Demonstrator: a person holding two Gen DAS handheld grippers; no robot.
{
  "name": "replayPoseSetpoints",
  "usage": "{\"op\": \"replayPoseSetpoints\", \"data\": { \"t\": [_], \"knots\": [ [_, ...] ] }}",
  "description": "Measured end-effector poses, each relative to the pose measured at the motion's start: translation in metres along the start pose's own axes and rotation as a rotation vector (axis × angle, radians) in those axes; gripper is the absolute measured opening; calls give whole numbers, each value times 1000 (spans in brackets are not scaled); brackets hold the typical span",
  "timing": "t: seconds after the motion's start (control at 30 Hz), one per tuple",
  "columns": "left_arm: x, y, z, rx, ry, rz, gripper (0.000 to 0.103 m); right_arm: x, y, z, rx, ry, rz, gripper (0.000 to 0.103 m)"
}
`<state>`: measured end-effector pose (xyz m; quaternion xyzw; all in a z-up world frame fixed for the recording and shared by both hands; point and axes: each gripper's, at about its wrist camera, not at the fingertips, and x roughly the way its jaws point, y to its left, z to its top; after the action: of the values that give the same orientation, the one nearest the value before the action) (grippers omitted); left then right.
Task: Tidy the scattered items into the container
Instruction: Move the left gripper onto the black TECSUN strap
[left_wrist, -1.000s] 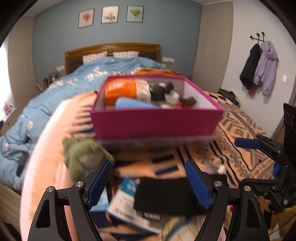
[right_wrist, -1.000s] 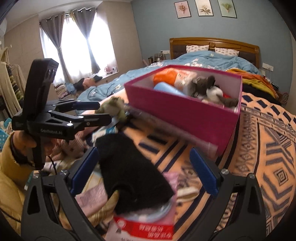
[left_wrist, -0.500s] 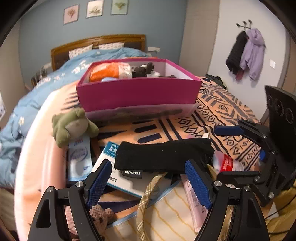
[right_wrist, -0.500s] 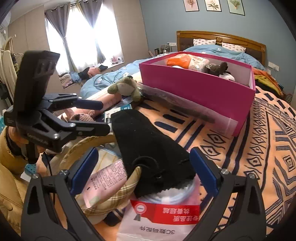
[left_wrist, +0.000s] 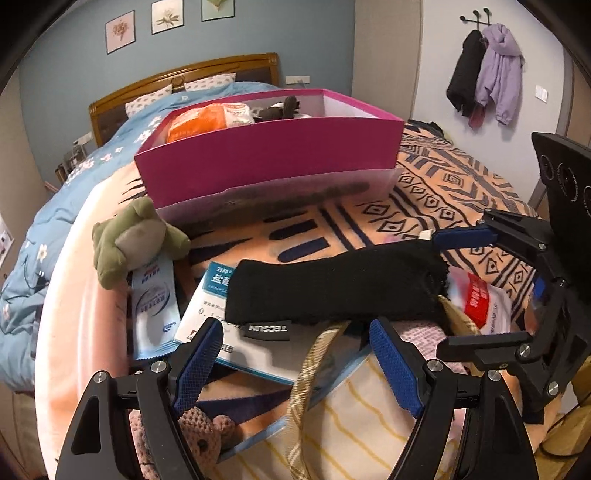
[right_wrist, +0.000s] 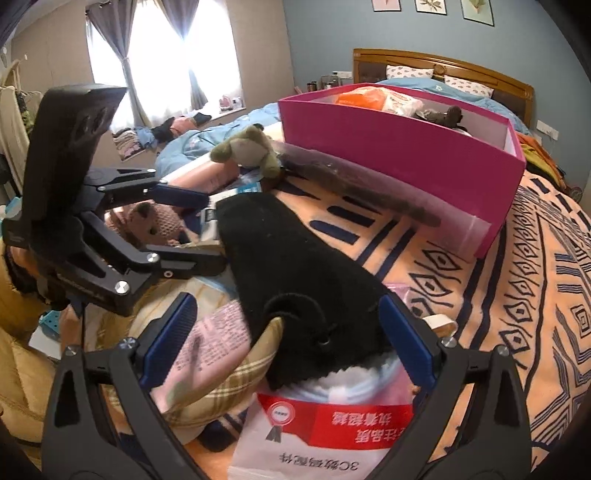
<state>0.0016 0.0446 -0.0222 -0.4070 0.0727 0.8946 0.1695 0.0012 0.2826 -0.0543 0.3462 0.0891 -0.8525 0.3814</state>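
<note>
A wooden headboard (left_wrist: 184, 79) stood against the blue-grey wall (left_wrist: 66, 81), with three framed botanical prints (left_wrist: 162, 20) hung above it. A light blue floral duvet (left_wrist: 44, 221) covered the bed, and an orange blanket with dark geometric patterns (left_wrist: 461, 192) lay spread over it. A black coat (left_wrist: 463, 85) and a lilac jacket (left_wrist: 498, 85) hung from wall hooks. Grey curtains (right_wrist: 110, 55) framed a bright window (right_wrist: 155, 48).

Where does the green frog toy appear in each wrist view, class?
Left wrist: frog toy sits left of centre, by the pink box's near left corner.
Right wrist: frog toy sits upper centre-left, just left of the box's near corner.
Shared landmark: the pink box.
</note>
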Motion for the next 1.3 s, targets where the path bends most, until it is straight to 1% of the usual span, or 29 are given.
{"op": "replayPoseSetpoints", "data": {
  "t": [0.1,0.13,0.17,0.23,0.27,0.33,0.37,0.43,0.5,0.57,0.63,0.7,0.83,1.0,1.13,1.3],
  "knots": [
    [1,1,-1,-2,5,1,84,2,-2,2,-4,6,-19,91],
    [2,2,-1,-2,5,0,84,4,-3,2,-13,12,-33,85],
    [2,2,-1,-3,4,-1,84,5,-3,2,-16,16,-38,82],
    [1,2,-1,-3,2,-1,84,6,-4,2,-20,16,-29,71],
    [1,2,0,-2,2,-1,84,5,-4,3,-23,12,-26,68],
    [1,2,2,-1,-1,2,84,3,-4,5,-28,5,-19,50],
    [0,2,3,1,-3,2,84,3,-6,7,-26,3,-16,47],
    [0,2,5,6,-8,0,84,3,-9,11,-19,-1,-7,35],
    [0,2,8,11,-11,0,84,3,-15,14,2,-2,12,29],
    [-1,2,11,16,-14,1,84,3,-21,18,20,-12,22,28],
    [0,3,14,15,-13,-1,84,1,-26,22,33,-22,32,24],
    [3,3,19,25,-13,4,83,0,-30,25,44,-30,39,24],
    [8,3,30,54,-14,20,83,1,-38,23,56,-18,21,24],
    [23,5,50,105,9,41,84,2,-47,20,71,-2,-2,25],
    [40,8,61,148,43,11,83,2,-53,17,76,5,-28,46],
    [51,11,65,168,65,-28,83,1,-56,12,54,12,-63,61]
  ]
}}
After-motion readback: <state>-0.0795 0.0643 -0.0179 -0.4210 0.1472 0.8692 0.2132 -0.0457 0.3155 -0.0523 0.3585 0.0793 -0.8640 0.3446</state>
